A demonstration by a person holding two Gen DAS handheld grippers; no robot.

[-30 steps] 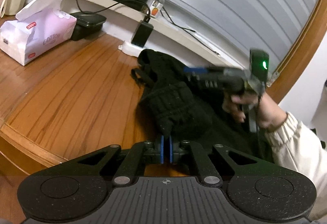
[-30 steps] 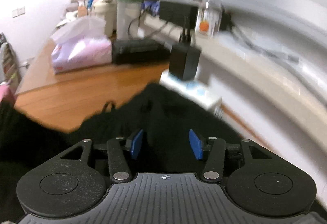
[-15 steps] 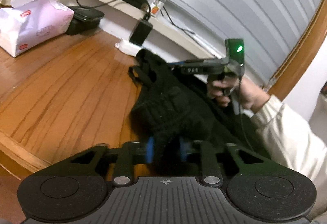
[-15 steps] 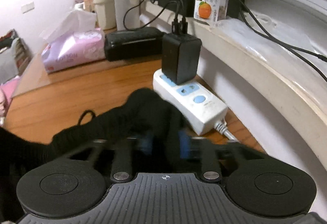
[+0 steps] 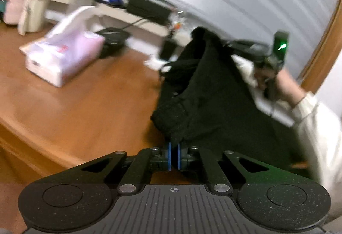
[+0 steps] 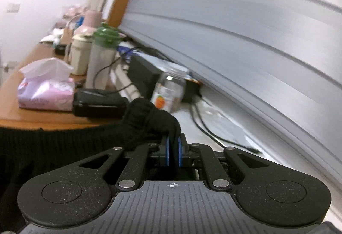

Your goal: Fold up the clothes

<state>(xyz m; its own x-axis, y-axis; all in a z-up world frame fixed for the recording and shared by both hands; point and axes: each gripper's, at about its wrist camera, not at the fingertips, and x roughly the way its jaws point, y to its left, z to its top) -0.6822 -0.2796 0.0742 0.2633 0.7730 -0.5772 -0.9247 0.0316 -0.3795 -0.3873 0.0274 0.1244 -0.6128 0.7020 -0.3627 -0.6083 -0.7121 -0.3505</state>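
Observation:
A black knit garment (image 5: 203, 95) hangs stretched above the wooden table (image 5: 85, 110). My left gripper (image 5: 174, 154) pinches its lower corner, jaws closing with cloth between the blue pads. In the left wrist view my right gripper (image 5: 224, 44), held by a hand (image 5: 275, 82) in a cream sleeve, lifts the far corner high. In the right wrist view my right gripper (image 6: 173, 148) has its jaws closing on a bunched fold of the garment (image 6: 149, 118), which trails off to the left.
A pink tissue pack (image 5: 64, 56) lies on the table at the left, with a black box (image 6: 98, 103) beside it. Bottles (image 6: 100, 56), a clear jar (image 6: 168, 93), cables and a charger crowd the ledge under the grey ribbed wall. The table's edge runs near left.
My right gripper went from open over the cloth to shut on it. Both grippers have since risen, and the garment has come up off the table between them.

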